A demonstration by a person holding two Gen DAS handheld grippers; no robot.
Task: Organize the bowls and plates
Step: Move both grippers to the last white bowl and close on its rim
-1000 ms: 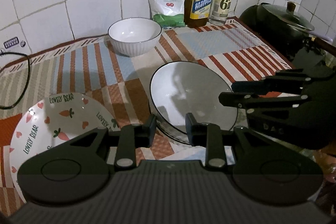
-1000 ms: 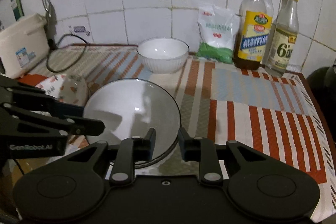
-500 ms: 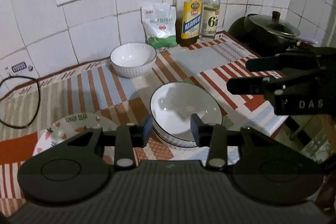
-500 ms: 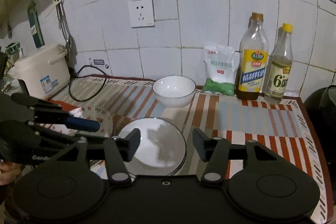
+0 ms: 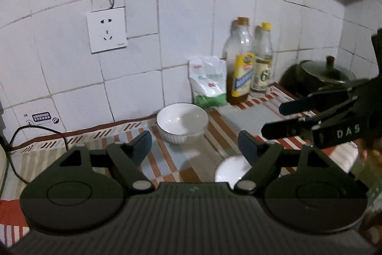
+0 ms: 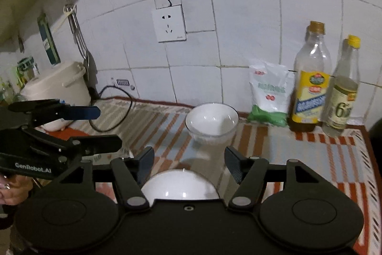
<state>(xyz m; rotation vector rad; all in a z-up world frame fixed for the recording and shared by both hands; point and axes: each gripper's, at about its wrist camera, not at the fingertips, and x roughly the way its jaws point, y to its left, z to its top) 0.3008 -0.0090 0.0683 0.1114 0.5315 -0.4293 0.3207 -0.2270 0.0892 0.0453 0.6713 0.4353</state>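
A white ribbed bowl point(image 5: 182, 122) stands on the striped cloth near the wall; it also shows in the right wrist view point(image 6: 211, 122). A white black-rimmed plate point(image 6: 180, 184) lies on the cloth just below the right gripper; its edge shows in the left wrist view point(image 5: 230, 171). A patterned plate point(image 6: 124, 154) is mostly hidden behind the left gripper's fingers. My left gripper point(image 5: 194, 147) is open and empty, raised above the cloth. My right gripper point(image 6: 189, 163) is open and empty, raised above the plate.
Two bottles point(image 6: 310, 87) and a white-green bag point(image 6: 268, 94) stand at the wall. A black pot with a lid point(image 5: 320, 78) sits at the right. A rice cooker point(image 6: 56, 91) and a black cable point(image 6: 112, 109) are at the left. A socket point(image 5: 106, 32) is on the tiles.
Both grippers have opened wide and risen back from the black-rimmed plate, which stays on the cloth. The views now look higher up the wall.
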